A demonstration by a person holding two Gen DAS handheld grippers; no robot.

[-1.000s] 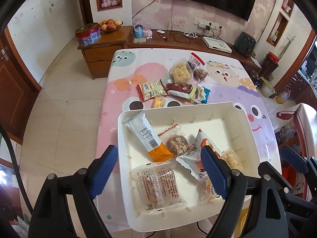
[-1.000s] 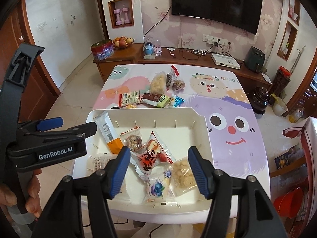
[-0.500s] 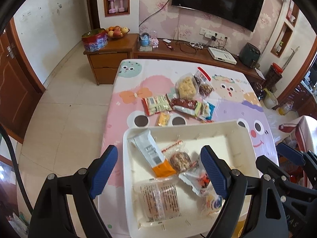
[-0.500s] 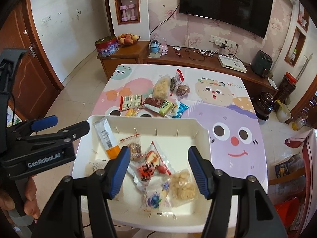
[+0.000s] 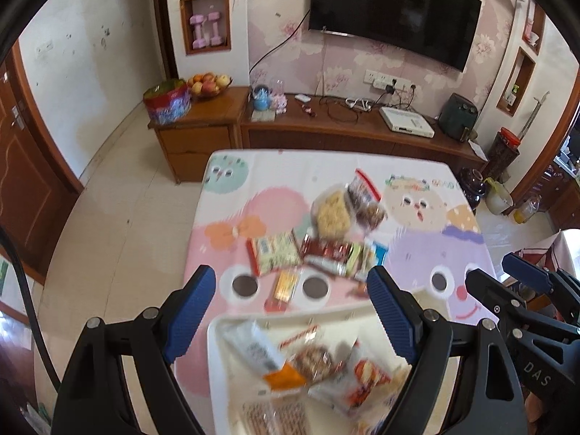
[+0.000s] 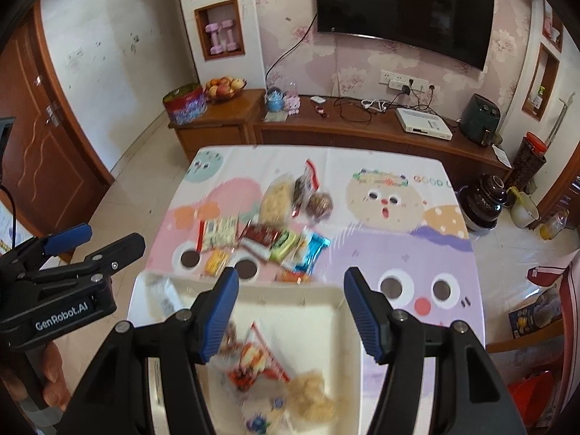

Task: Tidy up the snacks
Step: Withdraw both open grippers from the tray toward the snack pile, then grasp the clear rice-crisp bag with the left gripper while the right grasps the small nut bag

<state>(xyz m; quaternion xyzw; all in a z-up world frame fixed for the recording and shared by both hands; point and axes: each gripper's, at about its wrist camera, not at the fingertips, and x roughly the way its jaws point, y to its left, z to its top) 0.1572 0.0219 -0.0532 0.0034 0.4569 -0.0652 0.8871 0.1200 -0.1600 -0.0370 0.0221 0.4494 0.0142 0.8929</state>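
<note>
Both grippers hovered with empty jaws, the left gripper (image 5: pixel 291 311) spread wide, the right gripper (image 6: pixel 290 308) moderately apart. Loose snack packets (image 6: pixel 270 241) lay mid-tabletop (image 6: pixel 417 253), just beyond the white tray (image 6: pixel 308 297) holding others. They looked light, crinkly, slippery and crushable; pinching a sealed end seam seemed safest.

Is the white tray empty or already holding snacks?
Holding snacks. Several wrapped packets lie inside the white tray, among them a red-and-white packet, while more snacks sit outside it on the table.
</note>
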